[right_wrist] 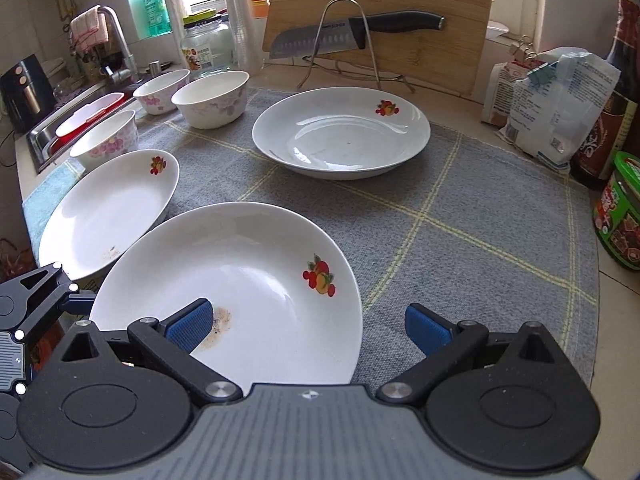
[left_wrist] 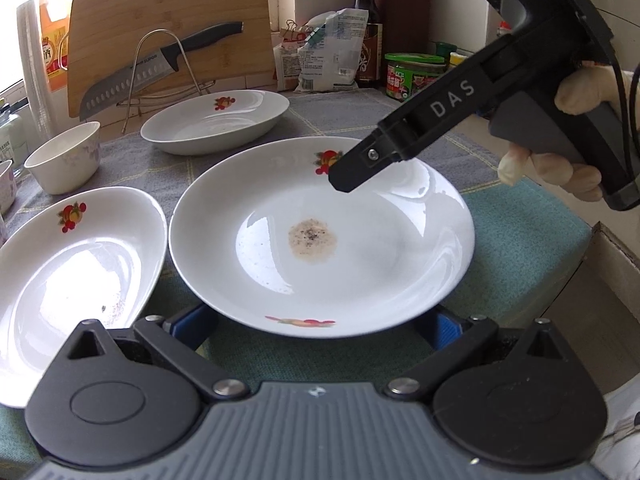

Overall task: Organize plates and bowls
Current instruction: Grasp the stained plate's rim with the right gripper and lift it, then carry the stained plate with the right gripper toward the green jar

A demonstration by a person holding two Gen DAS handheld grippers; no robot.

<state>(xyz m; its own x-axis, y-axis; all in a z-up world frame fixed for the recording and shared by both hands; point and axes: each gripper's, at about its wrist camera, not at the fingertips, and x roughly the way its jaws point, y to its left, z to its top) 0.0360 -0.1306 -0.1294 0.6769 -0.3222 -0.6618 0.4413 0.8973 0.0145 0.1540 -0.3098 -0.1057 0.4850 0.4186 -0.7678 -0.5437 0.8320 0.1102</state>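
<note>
A white plate with fruit prints and a brown stain (left_wrist: 320, 236) lies on the mat right in front of my left gripper (left_wrist: 320, 330), which is open with the plate's near rim between its blue pads. The same plate (right_wrist: 248, 288) lies under my right gripper (right_wrist: 308, 326), which is open with its left pad over the plate's inside and its right pad outside the rim. The right gripper's finger (left_wrist: 376, 156) hovers over the plate's far rim. A second plate (left_wrist: 76, 280) (right_wrist: 108, 208) lies to the left. A third plate (left_wrist: 216, 120) (right_wrist: 340, 132) lies farther back. White floral bowls (right_wrist: 212, 98) (left_wrist: 64, 156) stand at the left.
A cutting board (right_wrist: 380, 20) and a knife on a wire rack (right_wrist: 356, 30) stand at the back. Bags (right_wrist: 556, 104), a dark bottle (right_wrist: 608, 112) and a green jar (right_wrist: 620, 212) stand at the right. A sink (right_wrist: 76, 120) and a glass jar (right_wrist: 206, 50) are at the left.
</note>
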